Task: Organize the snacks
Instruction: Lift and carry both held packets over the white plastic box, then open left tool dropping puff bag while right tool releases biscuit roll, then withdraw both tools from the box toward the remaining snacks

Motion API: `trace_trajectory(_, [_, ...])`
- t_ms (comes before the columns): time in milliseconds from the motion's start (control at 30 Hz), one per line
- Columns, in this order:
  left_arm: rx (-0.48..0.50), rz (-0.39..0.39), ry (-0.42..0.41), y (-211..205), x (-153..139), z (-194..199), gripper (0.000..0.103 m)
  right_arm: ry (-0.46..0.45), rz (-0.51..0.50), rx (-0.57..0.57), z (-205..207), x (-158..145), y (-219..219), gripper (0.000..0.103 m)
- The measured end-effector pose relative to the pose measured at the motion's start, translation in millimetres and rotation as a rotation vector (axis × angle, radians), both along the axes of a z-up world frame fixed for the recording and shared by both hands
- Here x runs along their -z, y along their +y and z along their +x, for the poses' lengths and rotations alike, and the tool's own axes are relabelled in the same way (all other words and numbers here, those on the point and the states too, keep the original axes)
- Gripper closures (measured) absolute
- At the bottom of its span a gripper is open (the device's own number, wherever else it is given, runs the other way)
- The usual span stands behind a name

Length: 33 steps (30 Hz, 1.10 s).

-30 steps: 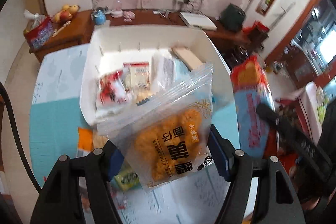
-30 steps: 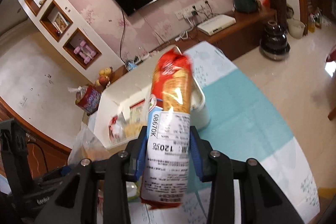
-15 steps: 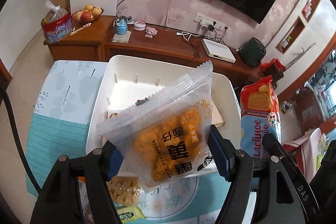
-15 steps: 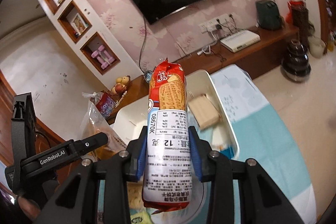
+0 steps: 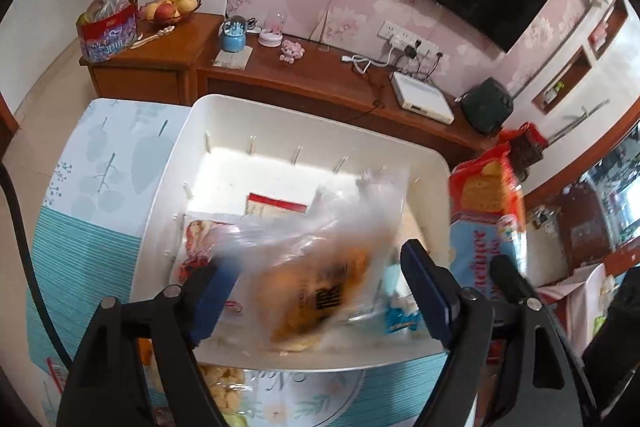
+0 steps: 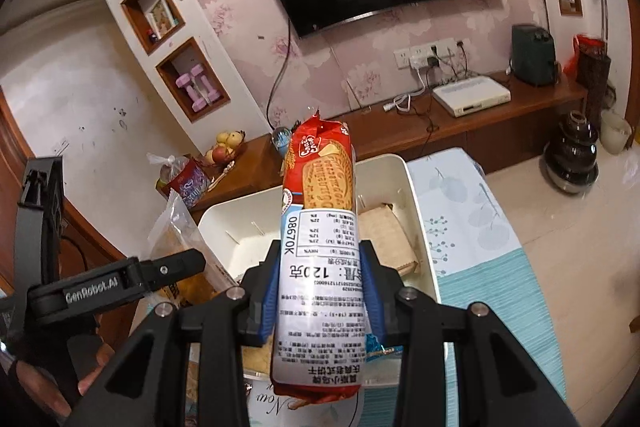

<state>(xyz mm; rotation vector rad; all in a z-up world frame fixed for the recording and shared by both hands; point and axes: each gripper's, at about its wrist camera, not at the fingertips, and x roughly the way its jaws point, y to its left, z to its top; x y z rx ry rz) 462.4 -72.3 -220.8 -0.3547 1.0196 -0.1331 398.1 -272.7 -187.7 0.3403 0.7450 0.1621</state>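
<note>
My left gripper (image 5: 316,291) hangs over the near part of the white bin (image 5: 280,115), and its jaws stand wide apart. The clear bag of orange snacks (image 5: 316,283) is blurred between them, tilted down toward the bin, apparently loose. Several packets (image 5: 276,205) lie in the bin. My right gripper (image 6: 320,279) is shut on the long red biscuit roll (image 6: 320,227) and holds it upright above the bin's near edge (image 6: 420,227). The roll also shows in the left wrist view (image 5: 486,219). The left gripper shows in the right wrist view (image 6: 120,283) beside the bag (image 6: 180,247).
The bin stands on a table with a teal and white leaf cloth (image 5: 80,207). Loose snack packets (image 5: 220,387) lie on the table before the bin. Behind it runs a wooden TV cabinet (image 5: 320,83) with a fruit bowl (image 5: 170,7) and a white box (image 5: 422,99).
My left jaws have opened and the orange snack bag has dropped and tilted toward the bin. Both grippers have moved closer over the bin. The right gripper still holds the biscuit roll.
</note>
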Motion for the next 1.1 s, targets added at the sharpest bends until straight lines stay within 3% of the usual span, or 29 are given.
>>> trace_trajectory(267, [-0.013,0.0,-0.011,1.4,-7.1,-4.2,0.02,0.081,-0.016,0.014,10.2,7.7,-9.2,0.063])
trace_trajectory(400, [-0.022,-0.005,-0.012,10.4,-7.1,-14.0,0.02,0.034,-0.017,0.003,3.8,-0.3,-11.5,0.062])
trace_trajectory(800, [-0.005,-0.004,-0.067,50.6,-16.0,-70.1,0.02,0.003,-0.016,-0.024,-22.4,-11.0,3.8,0.062])
trace_trajectory(967, [-0.014,-0.018,-0.049,76.6,-18.6,-93.3,0.02,-0.01,-0.003,-0.062,-38.7,-12.3,20.3,0.062])
trace_trajectory(1100, [-0.032,0.026,-0.032,100.8,-16.9,-115.8,0.02,-0.02,-0.005,-0.09,-50.0,-12.1,36.1,0.062])
